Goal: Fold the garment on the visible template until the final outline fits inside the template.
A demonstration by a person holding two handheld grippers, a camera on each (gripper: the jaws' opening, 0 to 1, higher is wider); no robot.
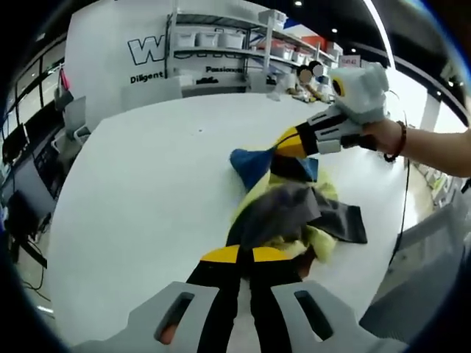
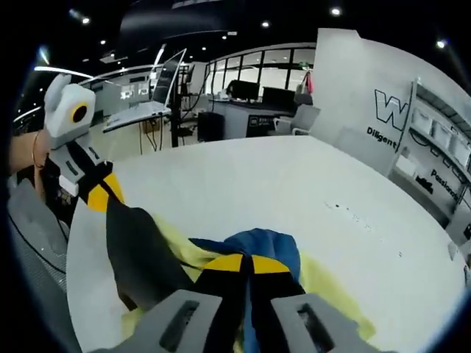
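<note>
1. Two grippers work one garment [image 1: 291, 209] on a broad white table [image 1: 147, 191]. No template outline can be made out on the table from either view.
2. Left side, left gripper view: the left gripper [image 1: 246, 257] rises from the near edge. Its black jaws with yellow tips are pressed together on the near hem of the garment, pinching the cloth. Judgement: this grip anchors one end so the fabric can be drawn flat or folded over.
3. Centre: the garment lies bunched in a crumpled heap on the right half of the table. It shows three colours: a dark grey panel [image 1: 283, 206], pale yellow cloth [image 1: 324, 239] beneath it, and a blue section [image 1: 250, 163] at the far end. The fabric looks thin and limp, with soft creases and no firm edge.
4. Right side, same view: the right gripper [image 1: 291, 143] enters from the right, held by a hand [image 1: 383, 132]. Its yellow-tipped jaws are closed on the blue cloth at the far end.
5. Right gripper view: the right gripper [image 2: 246, 265] pinches the blue section [image 2: 261, 243] with jaws together; the left gripper [image 2: 99, 195] grips the dark panel [image 2: 140, 250] at the left.
6. Judgement: holding opposite ends suggests a spreading step; folding is at an early stage.
</note>
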